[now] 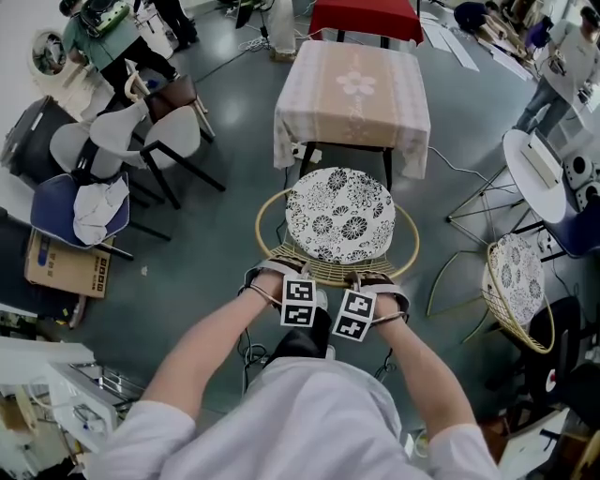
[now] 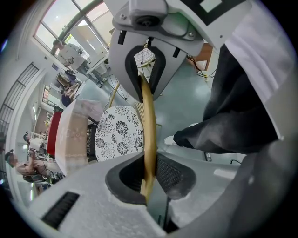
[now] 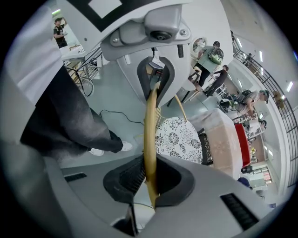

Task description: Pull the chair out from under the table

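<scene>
A round wire chair (image 1: pixel 337 217) with a black-and-white flowered cushion stands in front of a small table (image 1: pixel 354 94) under a pale pink cloth. Its gold back rim (image 1: pixel 328 272) curves nearest to me. My left gripper (image 1: pixel 298 298) is shut on that rim left of centre; the gold rod (image 2: pixel 148 135) runs between the dark pads. My right gripper (image 1: pixel 356 309) is shut on the same rim just to the right, with the rod (image 3: pixel 150 139) clamped in its jaws. The seat sits outside the table's near edge.
A second flowered wire chair (image 1: pixel 514 289) stands at the right. White and dark chairs (image 1: pixel 131 141) crowd the left, with a cardboard box (image 1: pixel 64 264) on the floor. A red table (image 1: pixel 366 17) is behind the pink one. My dark trouser legs (image 3: pixel 70 125) are close behind the chair.
</scene>
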`<move>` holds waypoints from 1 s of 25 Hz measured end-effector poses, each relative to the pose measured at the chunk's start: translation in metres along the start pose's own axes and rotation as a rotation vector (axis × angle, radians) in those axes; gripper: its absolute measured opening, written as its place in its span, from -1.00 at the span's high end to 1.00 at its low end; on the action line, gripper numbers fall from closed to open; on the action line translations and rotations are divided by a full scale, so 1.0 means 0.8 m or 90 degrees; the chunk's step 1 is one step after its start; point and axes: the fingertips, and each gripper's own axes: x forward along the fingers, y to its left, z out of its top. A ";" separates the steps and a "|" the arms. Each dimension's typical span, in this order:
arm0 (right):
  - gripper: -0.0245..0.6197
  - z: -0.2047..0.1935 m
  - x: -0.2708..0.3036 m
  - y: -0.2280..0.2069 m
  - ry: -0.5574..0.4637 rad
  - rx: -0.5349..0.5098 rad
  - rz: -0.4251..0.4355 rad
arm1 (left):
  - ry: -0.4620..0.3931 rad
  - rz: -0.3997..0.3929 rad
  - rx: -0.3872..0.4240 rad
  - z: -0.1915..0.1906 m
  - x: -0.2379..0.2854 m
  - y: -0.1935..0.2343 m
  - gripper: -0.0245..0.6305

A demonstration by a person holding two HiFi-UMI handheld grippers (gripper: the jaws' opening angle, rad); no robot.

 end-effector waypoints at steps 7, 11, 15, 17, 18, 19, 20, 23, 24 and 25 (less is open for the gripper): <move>0.81 0.001 -0.012 0.028 -0.001 0.002 -0.003 | 0.002 0.004 -0.006 0.007 -0.010 -0.028 0.78; 0.81 0.004 -0.015 0.038 -0.005 0.002 -0.009 | 0.006 0.005 -0.014 0.006 -0.013 -0.039 0.78; 0.81 0.004 -0.020 0.046 -0.007 0.004 -0.014 | 0.007 0.014 -0.027 0.009 -0.016 -0.047 0.78; 0.81 0.005 -0.020 0.048 -0.008 0.008 -0.015 | 0.013 0.014 -0.033 0.009 -0.016 -0.049 0.78; 0.81 0.005 -0.020 0.047 -0.009 0.012 -0.017 | 0.016 0.017 -0.034 0.008 -0.016 -0.049 0.78; 0.81 0.004 -0.020 0.047 -0.010 0.017 -0.021 | 0.018 0.023 -0.035 0.008 -0.016 -0.049 0.78; 0.81 0.004 -0.020 0.047 -0.012 0.023 -0.028 | 0.019 0.032 -0.037 0.008 -0.015 -0.048 0.77; 0.79 0.003 -0.021 0.046 -0.014 0.044 -0.046 | 0.015 0.050 -0.069 0.010 -0.016 -0.047 0.73; 0.78 0.003 -0.022 0.046 -0.014 0.055 -0.049 | 0.011 0.050 -0.086 0.011 -0.018 -0.046 0.71; 0.76 0.003 -0.023 0.045 -0.014 0.069 -0.049 | 0.006 0.048 -0.102 0.012 -0.020 -0.046 0.69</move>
